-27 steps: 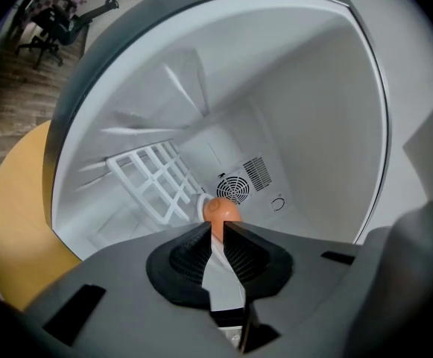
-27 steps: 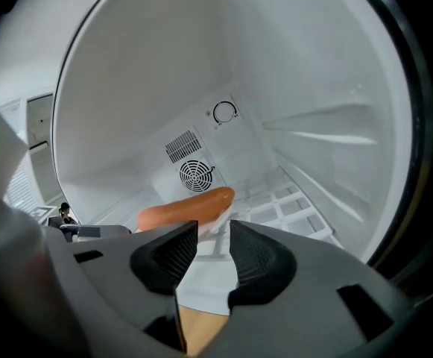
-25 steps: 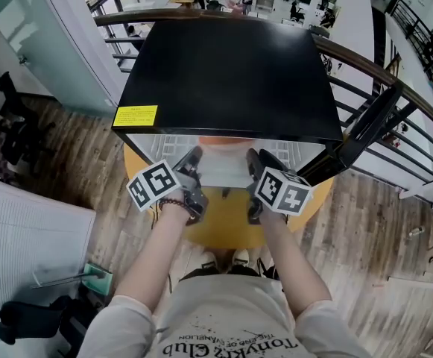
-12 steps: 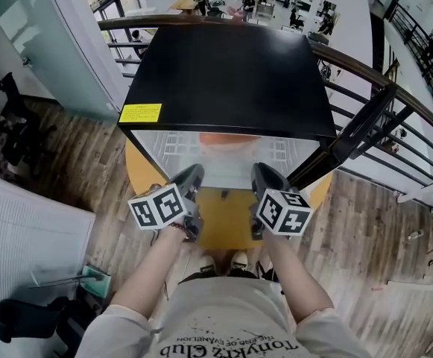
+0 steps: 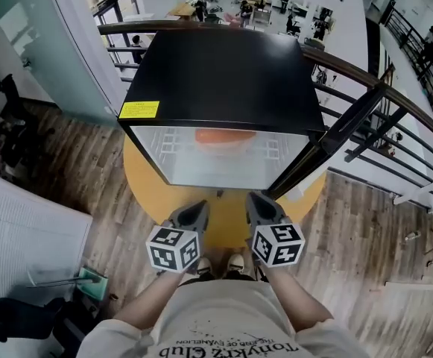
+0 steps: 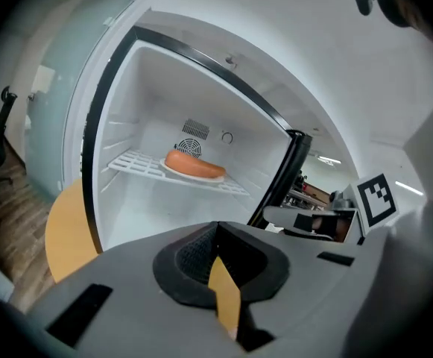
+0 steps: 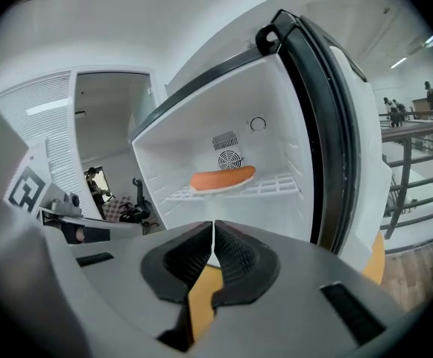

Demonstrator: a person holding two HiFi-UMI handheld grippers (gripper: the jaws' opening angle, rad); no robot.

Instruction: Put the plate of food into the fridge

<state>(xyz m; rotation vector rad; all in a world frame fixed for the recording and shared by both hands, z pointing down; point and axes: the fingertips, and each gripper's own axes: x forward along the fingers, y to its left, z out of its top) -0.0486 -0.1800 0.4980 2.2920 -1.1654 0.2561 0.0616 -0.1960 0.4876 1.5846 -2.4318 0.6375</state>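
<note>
Plate (image 6: 206,180) with orange sausage (image 6: 194,165) sits in fridge (image 5: 223,73); left tongs (image 6: 216,230) clenched, right tongs (image 7: 213,233) just closed, both empty.

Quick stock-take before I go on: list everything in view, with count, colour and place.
mini fridge: one, black top, white inside, door open, on the table
table: one, yellow, round, under the fridge
wire shelf: one, white, inside the fridge
plate: one, white, on the wire shelf
sausage: one, orange, lying on the plate
label: one, yellow, near left corner of the fridge top
left gripper: one, grey, in front of the open fridge, jaws together, empty
right gripper: one, grey, beside the left one, jaws just closed, nothing between them
</note>
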